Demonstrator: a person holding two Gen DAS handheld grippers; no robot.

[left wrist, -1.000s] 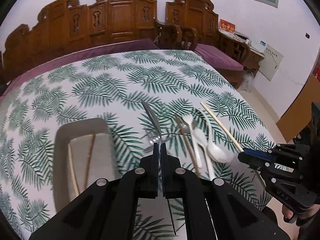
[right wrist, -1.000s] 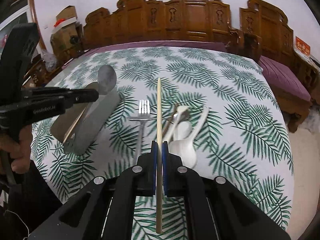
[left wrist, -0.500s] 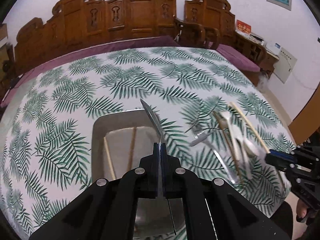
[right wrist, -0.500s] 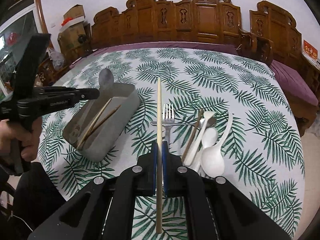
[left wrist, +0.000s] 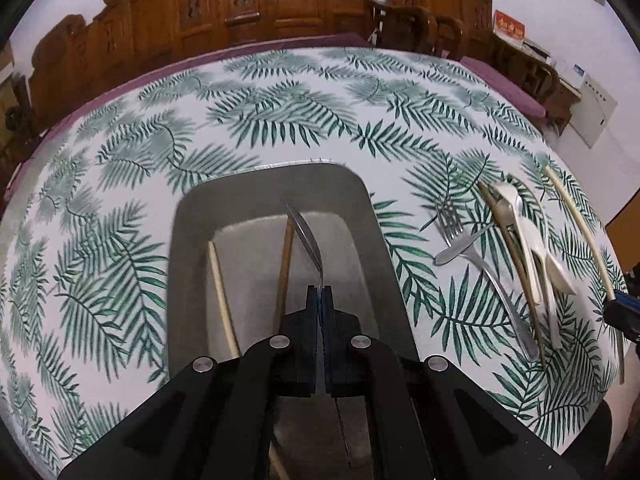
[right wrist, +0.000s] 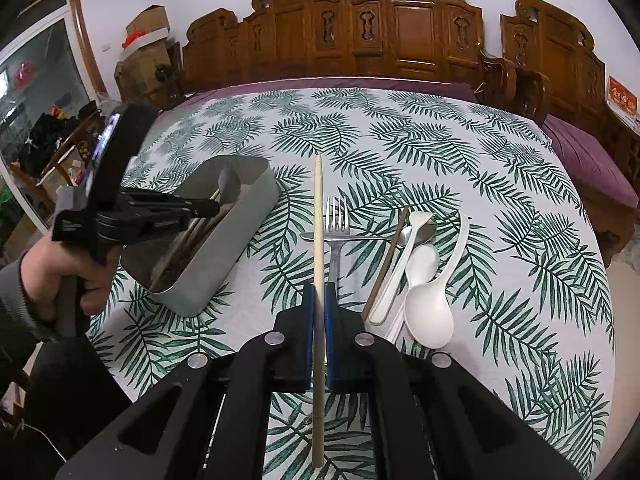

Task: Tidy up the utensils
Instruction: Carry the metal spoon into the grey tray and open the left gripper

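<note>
Grippers: left clamps spoon over tray; right clamps chopstick, above table. Step: deposit. Next: drop spoon, bring chopstick over. Beyond: fork, white spoons unsorted.

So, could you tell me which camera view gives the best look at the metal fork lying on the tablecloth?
The right wrist view: the fork lies near centre, tines sharp, its handle partly behind the right gripper. The left wrist view shows it whole, but blurred, off to one side.
</note>
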